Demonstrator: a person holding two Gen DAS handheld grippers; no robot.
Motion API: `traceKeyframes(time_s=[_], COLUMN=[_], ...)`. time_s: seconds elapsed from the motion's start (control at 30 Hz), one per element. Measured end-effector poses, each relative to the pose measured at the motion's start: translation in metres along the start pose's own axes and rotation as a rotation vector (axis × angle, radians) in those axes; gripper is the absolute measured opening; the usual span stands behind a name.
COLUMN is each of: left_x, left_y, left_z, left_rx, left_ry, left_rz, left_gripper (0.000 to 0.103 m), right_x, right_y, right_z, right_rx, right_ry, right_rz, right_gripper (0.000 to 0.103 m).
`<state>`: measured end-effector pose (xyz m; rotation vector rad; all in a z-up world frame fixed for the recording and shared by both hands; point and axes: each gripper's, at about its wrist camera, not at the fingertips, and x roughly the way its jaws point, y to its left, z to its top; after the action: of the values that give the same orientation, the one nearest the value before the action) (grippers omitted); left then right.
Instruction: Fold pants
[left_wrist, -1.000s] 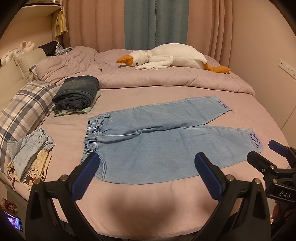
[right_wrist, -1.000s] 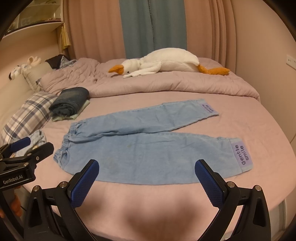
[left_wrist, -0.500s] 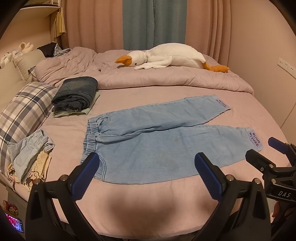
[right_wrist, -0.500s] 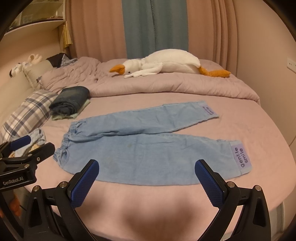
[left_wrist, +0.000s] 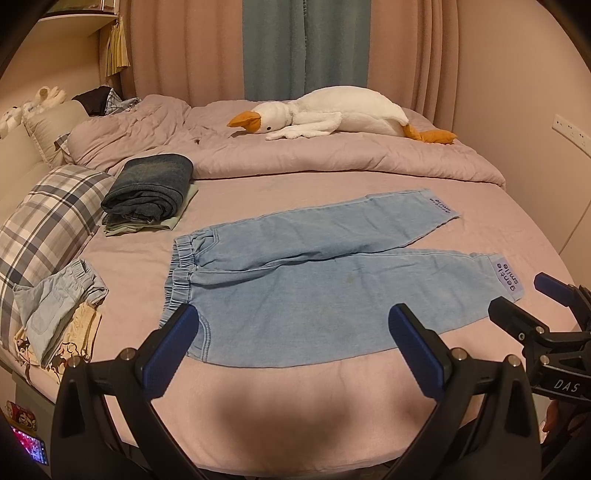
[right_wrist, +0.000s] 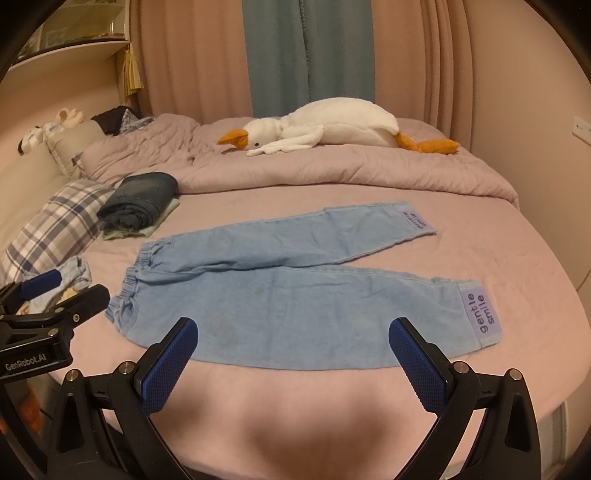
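Observation:
Light blue denim pants (left_wrist: 314, 291) lie flat on the pink bed sheet (left_wrist: 509, 229), elastic waistband to the left, both legs running right to purple "gentle smile" cuffs (right_wrist: 480, 314). The two legs are spread slightly apart. My left gripper (left_wrist: 291, 325) hovers open over the near edge of the pants by the waistband side, holding nothing. My right gripper (right_wrist: 293, 326) is open too, over the near leg, and nothing is between its blue pads. Each gripper also shows in the other's view: the right gripper (left_wrist: 519, 295) near the cuff, the left gripper (right_wrist: 79, 286) near the waistband.
A white plush goose (left_wrist: 332, 114) lies on the rumpled duvet (left_wrist: 332, 158) at the back. Folded dark jeans (left_wrist: 151, 192) sit left of the pants, beside a plaid pillow (left_wrist: 48, 221). A small pile of clothes (left_wrist: 55, 314) lies at the near left.
Almost nothing: both views shift only slightly, the pants lie unmoved, and both grippers stay open above the bed's near edge.

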<state>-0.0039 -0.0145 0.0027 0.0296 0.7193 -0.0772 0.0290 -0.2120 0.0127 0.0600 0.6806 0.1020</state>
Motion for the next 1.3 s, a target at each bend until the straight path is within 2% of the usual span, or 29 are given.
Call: traceKeyframes(time_s=[0.97,1.17,1.3], left_x=[0.002,0.03,0.061], left_y=[-0.004,0.018,0.059], left_z=[-0.001,-0.013,-0.037], left_rx=[-0.005,-0.117,-0.279], left_ry=[0.004,0.075,0.137], left_rz=[-0.017,-0.12,-0.164], left_gripper=[0.103,0.103,0.103], right_x=[0.0,0.009,0.029], right_y=[0.0,0.001,0.019], right_z=[-0.001,-0.01,-0.026], right_rx=[-0.001,-0.035,-0.138], right_ry=[0.0,0.008,0.032], right_rz=[0.001,0.023,0.054], right_gripper=[0.103,0.103,0.103])
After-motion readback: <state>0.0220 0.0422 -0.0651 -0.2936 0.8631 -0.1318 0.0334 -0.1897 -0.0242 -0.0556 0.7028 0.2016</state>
